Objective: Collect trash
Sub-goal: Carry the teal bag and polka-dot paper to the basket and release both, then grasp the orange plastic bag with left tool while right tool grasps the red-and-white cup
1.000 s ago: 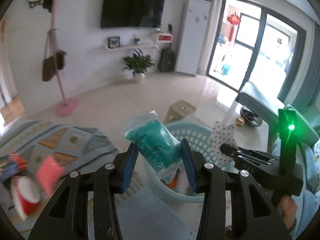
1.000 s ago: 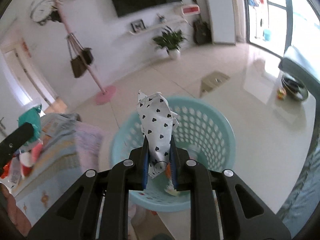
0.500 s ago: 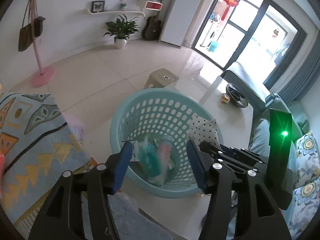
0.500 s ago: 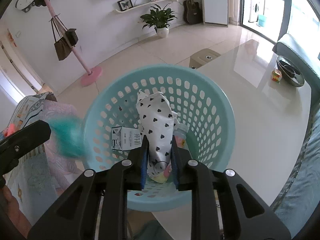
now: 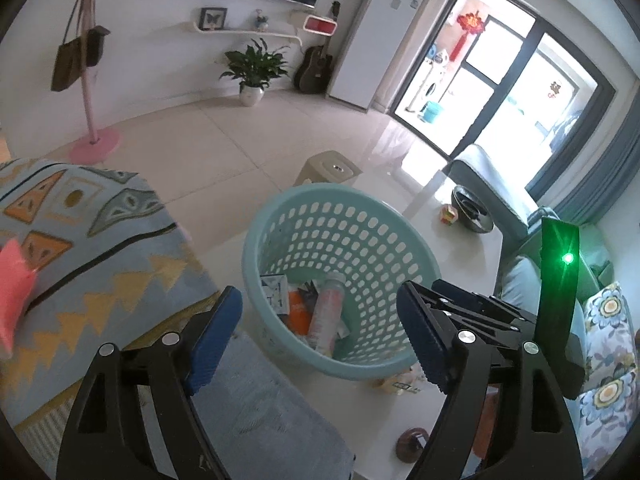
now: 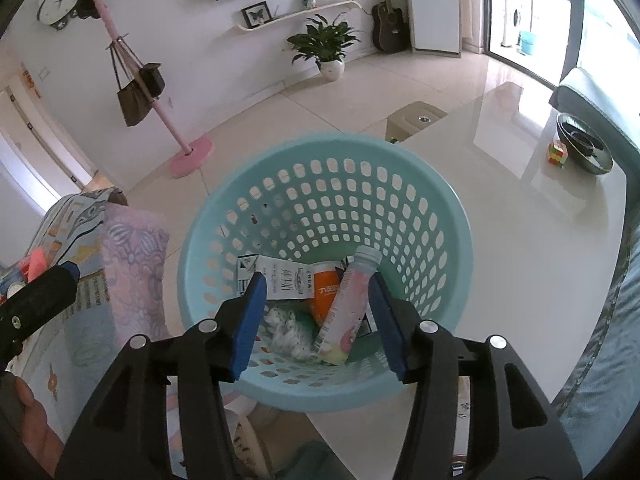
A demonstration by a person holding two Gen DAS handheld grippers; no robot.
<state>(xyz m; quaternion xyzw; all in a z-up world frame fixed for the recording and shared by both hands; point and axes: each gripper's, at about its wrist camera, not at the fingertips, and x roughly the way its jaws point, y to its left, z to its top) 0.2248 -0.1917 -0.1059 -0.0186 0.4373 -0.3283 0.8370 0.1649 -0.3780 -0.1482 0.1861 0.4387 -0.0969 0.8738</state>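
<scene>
A light teal perforated basket (image 5: 404,240) (image 6: 440,208) stands on the white table. It holds a pink bottle (image 6: 346,304) (image 5: 326,320), a white carton (image 6: 280,280) (image 5: 276,292), an orange pack (image 6: 326,292), the crumpled heart-print wrapper (image 6: 288,326) and a bit of green. My right gripper (image 6: 318,320) is open and empty just above the basket's near rim. My left gripper (image 5: 320,336) is open and empty, near the basket's left side. The right gripper's body shows in the left wrist view (image 5: 480,308).
A patterned blue cloth (image 5: 80,232) lies to the left with a pink item (image 5: 12,280) on it. A dark bowl (image 6: 584,144) and a colour cube (image 6: 557,153) sit at the table's far right. A beige stool (image 5: 328,168) stands beyond the basket.
The left gripper opened and dropped the teal bag into the basket. The right gripper then opened and let the heart-print wrapper fall in. Both jaws now stand wide.
</scene>
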